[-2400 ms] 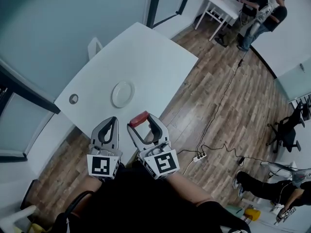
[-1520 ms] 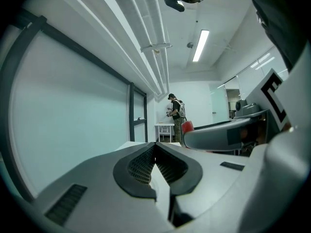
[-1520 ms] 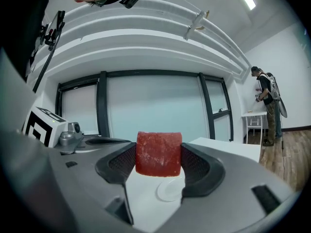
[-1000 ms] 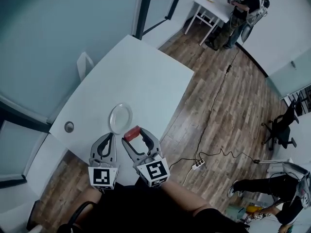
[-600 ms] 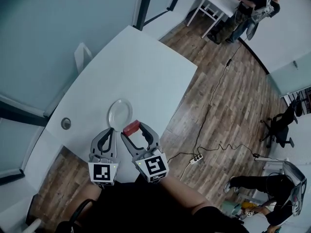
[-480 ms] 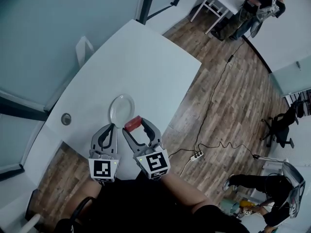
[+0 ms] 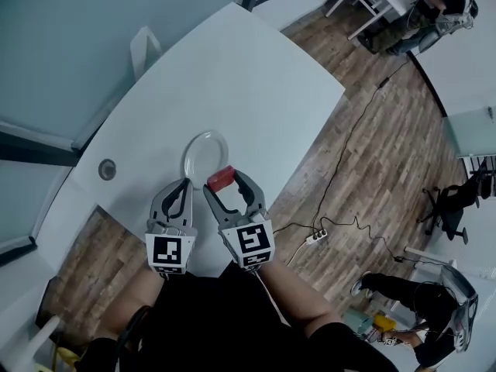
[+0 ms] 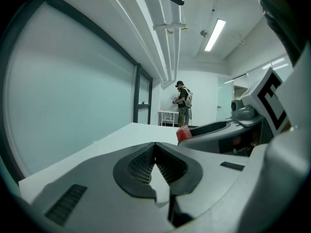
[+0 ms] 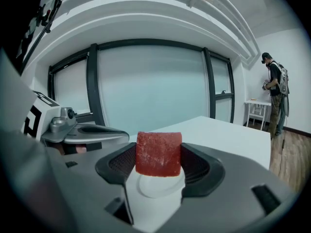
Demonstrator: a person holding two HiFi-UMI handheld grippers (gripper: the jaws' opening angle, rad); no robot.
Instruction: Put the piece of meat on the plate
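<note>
My right gripper (image 7: pixel 224 180) (image 9: pixel 159 155) is shut on a red block of meat (image 7: pixel 220 178) (image 9: pixel 159 154), held just above the near rim of a white plate (image 7: pixel 203 153) (image 9: pixel 158 184) on the white table (image 7: pixel 232 76). Beside it on the left, my left gripper (image 7: pixel 184 186) (image 8: pixel 155 154) is shut with nothing in it, its tips hovering over the table near the plate's front edge. In the left gripper view the meat (image 8: pixel 183 134) shows red at the right gripper's tip.
A round grommet (image 7: pixel 107 169) sits in the table left of the plate. A chair back (image 7: pixel 144 49) stands at the table's far side. Wooden floor with a cable and power strip (image 7: pixel 318 239) lies to the right. People (image 7: pixel 438 2) stand by a far desk.
Both grippers have moved forward over the table toward the plate; the meat, still gripped, now sits at the plate's near rim. The head view has shifted closer.
</note>
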